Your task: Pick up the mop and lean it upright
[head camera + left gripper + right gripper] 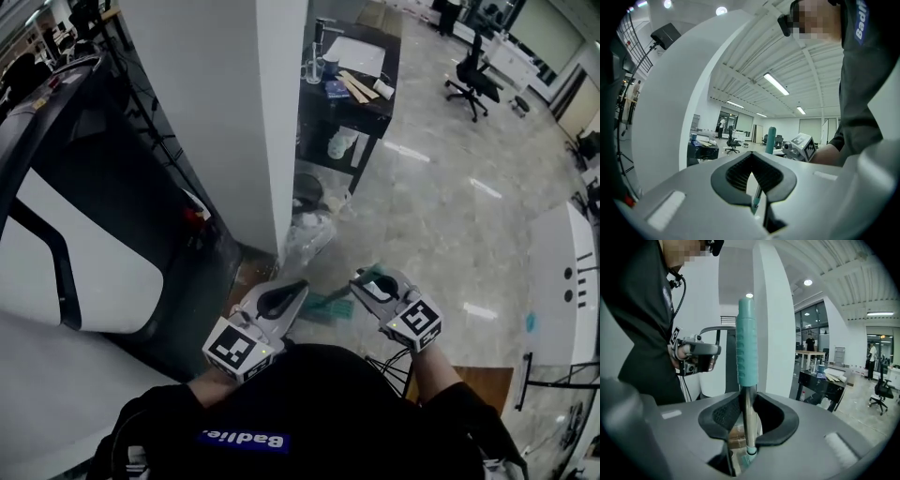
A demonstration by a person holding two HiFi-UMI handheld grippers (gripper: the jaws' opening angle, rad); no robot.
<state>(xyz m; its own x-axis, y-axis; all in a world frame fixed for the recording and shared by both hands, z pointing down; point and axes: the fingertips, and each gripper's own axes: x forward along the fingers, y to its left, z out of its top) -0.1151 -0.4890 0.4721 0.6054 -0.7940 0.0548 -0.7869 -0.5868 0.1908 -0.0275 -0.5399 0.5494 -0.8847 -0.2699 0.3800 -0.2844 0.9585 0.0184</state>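
Note:
The mop stands nearly upright, its teal head (323, 306) on the floor between my grippers. My right gripper (367, 281) (747, 427) is shut on the bare metal pole just below the teal hand grip (746, 343), which rises above the jaws. My left gripper (286, 292) (757, 187) is beside it, pointing level, jaws parted by a narrow gap and holding nothing. Through that gap a lower stretch of the pole (755, 197) shows, and the teal grip top (770, 139) stands beyond, next to the right gripper's marker cube (801, 146).
A white pillar (272, 122) (773, 333) stands just ahead of the mop, with a clear plastic bag (309, 234) at its foot. Behind it is a black table (361, 103) with clutter. A large black and white machine (75, 234) fills the left. An office chair (473, 80) is far right.

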